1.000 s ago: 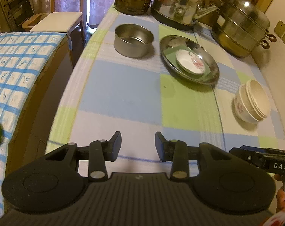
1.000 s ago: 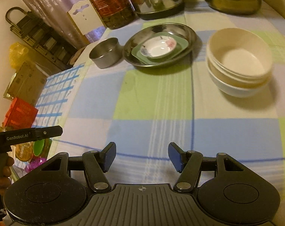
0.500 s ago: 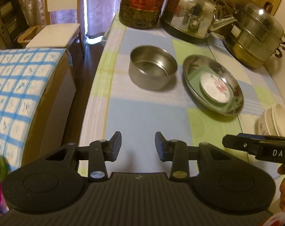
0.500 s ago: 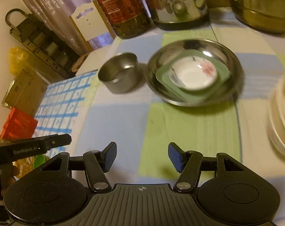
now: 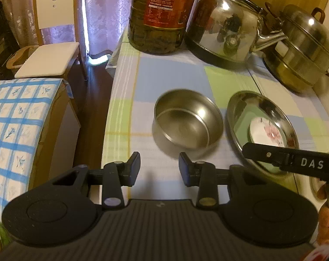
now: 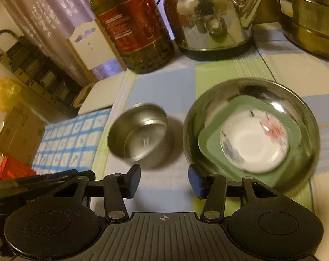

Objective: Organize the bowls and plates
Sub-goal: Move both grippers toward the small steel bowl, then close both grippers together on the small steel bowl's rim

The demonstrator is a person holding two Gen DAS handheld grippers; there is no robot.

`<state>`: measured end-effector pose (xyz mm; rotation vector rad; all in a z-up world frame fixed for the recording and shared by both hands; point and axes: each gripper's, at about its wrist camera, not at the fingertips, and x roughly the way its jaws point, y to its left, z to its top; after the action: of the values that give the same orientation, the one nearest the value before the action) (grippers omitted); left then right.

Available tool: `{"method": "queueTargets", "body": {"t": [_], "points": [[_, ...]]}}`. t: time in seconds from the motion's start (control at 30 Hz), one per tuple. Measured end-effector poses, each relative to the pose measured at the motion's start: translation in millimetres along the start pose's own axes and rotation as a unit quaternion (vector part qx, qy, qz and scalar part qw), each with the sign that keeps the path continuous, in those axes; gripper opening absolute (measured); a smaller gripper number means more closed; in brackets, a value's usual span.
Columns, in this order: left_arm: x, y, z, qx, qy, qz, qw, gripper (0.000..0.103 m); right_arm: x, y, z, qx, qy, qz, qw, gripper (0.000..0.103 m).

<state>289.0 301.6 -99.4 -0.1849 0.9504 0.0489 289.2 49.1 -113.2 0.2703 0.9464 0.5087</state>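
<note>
The steel bowl (image 5: 187, 119) is sitting on the worktop (image 5: 177, 76) at twelve o'clock, just ahead of the left gripper (image 5: 159, 166), whose jaws are standing apart and empty. The steel plate (image 6: 207, 100) with its nested dishes is lying at three o'clock of the bowl, nearer the right gripper (image 6: 164, 181), which is closing on nothing.

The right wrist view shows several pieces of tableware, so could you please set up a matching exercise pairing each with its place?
1. round steel bowl
2. wide steel plate
3. green square dish
4. white floral saucer

A. on the green dish
B. inside the steel plate
C. alone on the cloth, left
D. on the cloth, holding two dishes

Pairs: 1-C, 2-D, 3-B, 4-A
</note>
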Motion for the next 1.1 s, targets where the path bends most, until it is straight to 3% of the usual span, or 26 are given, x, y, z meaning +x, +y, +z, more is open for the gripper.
{"method": "queueTargets", "body": {"t": [0.27, 0.57, 0.8, 1.1], "points": [[36, 5, 28, 0.005, 0.001, -0.003, 1.0, 0.03, 35, 7, 17, -0.005, -0.007, -0.014, 1.0, 0.033], [64, 4, 43, 0.015, 0.012, -0.004, 0.9998, 0.022, 61, 6, 29, 0.004, -0.006, -0.026, 1.0, 0.024], [73, 5, 44, 0.022, 0.015, -0.01, 0.9996, 0.011, 69, 6, 32, -0.004, -0.008, -0.03, 1.0, 0.014], [70, 5, 41, 0.024, 0.013, -0.007, 0.9996, 0.007, 66, 3, 31, -0.004, -0.008, -0.03, 1.0, 0.005]]}}
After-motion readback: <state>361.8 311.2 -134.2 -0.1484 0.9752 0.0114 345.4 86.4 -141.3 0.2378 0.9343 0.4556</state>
